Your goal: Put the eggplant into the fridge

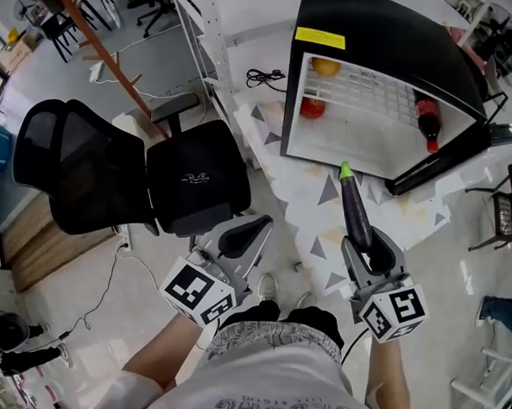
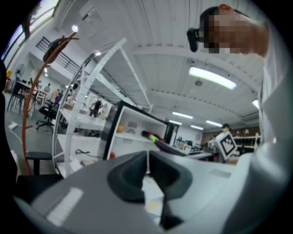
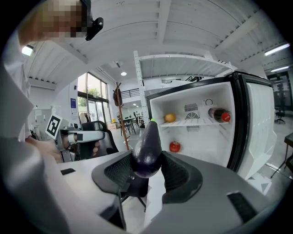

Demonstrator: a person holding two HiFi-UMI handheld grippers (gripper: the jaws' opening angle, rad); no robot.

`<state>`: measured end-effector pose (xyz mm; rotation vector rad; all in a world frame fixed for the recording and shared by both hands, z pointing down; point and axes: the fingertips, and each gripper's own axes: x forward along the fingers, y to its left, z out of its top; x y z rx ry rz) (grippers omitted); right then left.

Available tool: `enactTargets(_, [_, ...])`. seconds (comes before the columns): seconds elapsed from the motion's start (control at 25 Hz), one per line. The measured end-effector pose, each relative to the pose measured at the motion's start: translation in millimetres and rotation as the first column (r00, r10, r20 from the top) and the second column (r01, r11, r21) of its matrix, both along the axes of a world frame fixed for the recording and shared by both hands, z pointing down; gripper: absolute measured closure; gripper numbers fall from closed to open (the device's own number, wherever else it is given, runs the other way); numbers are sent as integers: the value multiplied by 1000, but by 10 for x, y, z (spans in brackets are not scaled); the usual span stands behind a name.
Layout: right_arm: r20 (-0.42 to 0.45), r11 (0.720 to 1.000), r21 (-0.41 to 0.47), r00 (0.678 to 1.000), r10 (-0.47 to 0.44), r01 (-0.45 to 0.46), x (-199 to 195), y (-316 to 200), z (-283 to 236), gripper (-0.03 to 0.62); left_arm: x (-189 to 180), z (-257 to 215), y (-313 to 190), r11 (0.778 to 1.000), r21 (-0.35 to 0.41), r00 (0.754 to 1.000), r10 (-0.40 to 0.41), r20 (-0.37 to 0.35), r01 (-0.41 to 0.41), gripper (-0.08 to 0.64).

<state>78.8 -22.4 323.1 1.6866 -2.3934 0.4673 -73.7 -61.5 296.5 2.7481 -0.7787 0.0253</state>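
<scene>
The right gripper holds the eggplant by its blunt end between wide-set jaws, green tip aimed at the open fridge and still outside it. That view shows the pads pressing both sides. Only the head view shows the yellow label on the fridge's black top. The left gripper view shows the left gripper with jaws together, empty.

Fridge doorway clear; lower shelf roomy (tomato left).
</scene>
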Motion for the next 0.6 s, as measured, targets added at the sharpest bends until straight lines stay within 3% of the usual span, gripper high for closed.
enactTargets(0.6, [-17, 998, -18, 998, -62, 62, 282, -622, 248, 399, 249, 234, -298, 998, -43, 998, -54, 28, 55, 545])
